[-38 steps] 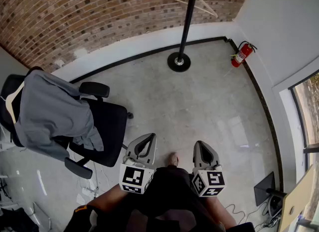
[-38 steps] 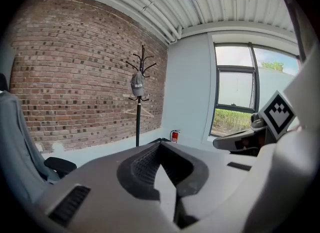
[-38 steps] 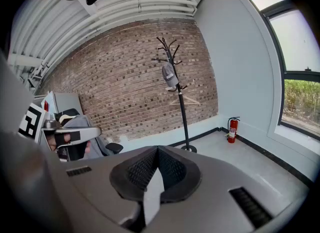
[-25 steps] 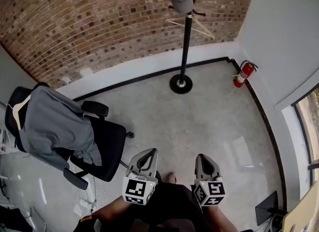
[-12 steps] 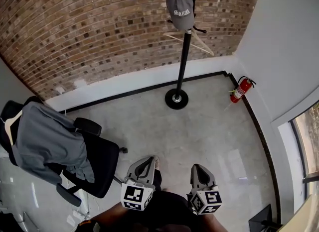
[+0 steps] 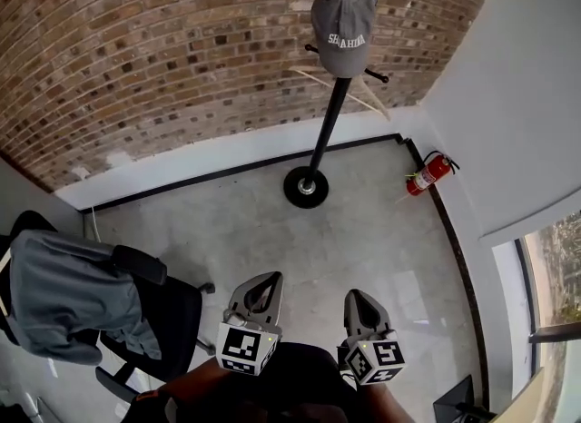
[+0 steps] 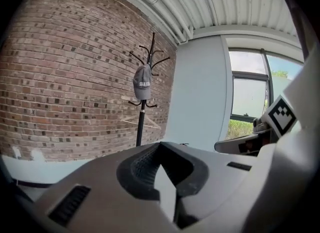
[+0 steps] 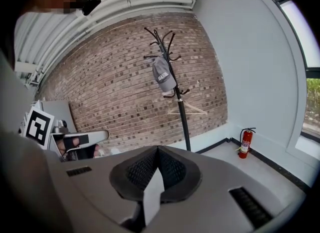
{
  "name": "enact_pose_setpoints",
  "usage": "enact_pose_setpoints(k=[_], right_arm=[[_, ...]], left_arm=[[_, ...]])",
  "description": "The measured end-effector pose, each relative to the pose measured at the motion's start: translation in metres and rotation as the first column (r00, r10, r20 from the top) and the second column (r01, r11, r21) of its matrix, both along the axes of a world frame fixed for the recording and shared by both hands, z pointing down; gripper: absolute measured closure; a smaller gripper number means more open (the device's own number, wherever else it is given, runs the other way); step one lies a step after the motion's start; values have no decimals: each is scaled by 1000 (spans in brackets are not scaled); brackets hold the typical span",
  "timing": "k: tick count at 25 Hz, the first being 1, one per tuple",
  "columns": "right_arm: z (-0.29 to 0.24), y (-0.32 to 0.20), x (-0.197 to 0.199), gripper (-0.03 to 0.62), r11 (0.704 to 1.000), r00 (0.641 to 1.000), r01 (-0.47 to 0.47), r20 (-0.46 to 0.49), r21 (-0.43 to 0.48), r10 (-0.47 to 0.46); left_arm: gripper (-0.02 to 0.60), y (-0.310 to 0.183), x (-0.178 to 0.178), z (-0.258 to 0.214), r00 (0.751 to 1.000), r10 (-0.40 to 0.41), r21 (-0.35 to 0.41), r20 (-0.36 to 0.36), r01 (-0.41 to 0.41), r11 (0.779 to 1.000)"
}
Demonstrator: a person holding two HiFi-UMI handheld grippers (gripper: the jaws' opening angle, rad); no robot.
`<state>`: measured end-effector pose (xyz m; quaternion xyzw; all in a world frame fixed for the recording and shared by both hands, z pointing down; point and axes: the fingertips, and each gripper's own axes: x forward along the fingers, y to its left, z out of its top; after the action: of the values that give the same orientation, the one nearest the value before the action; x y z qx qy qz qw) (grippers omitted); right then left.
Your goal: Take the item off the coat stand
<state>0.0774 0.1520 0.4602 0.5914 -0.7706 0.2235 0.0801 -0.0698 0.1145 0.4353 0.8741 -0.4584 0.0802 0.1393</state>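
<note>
A grey cap [image 6: 345, 18] with white lettering hangs on a hook of the black coat stand [image 6: 323, 133], which rises from a round base [image 6: 305, 187] near the brick wall. The cap [image 7: 142, 82] [image 8: 163, 76] shows far ahead in both gripper views. A pale wooden hanger [image 6: 356, 85] hangs lower on the stand. My left gripper [image 6: 257, 289] and right gripper [image 6: 355, 300] are held low and close to my body, well short of the stand. Both have their jaws shut with nothing between them.
An office chair [image 6: 145, 312] draped with a grey jacket [image 6: 59, 296] stands at the left. A red fire extinguisher [image 6: 425, 174] leans in the right corner. Windows run along the right wall. Bare grey floor lies between me and the stand.
The head view has tilted upward: the cap and the top of the stand have come fully into view, and the chair has slid toward the lower left. Both grippers stay low and shut.
</note>
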Motion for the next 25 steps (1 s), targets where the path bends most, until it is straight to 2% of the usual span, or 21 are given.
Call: enact_pose_setpoints(k=[5, 11, 19, 25], right_arm=[[-16, -67, -12, 582, 999, 1000, -6, -8, 41, 6], [-36, -134, -10, 582, 996, 1000, 14, -4, 86, -14], [-51, -237, -1, 580, 977, 983, 157, 75, 145, -169], [-65, -324, 22, 580, 936, 925, 302, 183, 182, -334]], left_arm=[[557, -64, -16, -4, 1000, 12, 20, -7, -12, 1000], [557, -118, -28, -15, 999, -29, 38, -20, 30, 999], [557, -184, -22, -16, 989, -148, 46, -6, 148, 988], [557, -239, 7, -20, 970, -243, 34, 12, 243, 969]])
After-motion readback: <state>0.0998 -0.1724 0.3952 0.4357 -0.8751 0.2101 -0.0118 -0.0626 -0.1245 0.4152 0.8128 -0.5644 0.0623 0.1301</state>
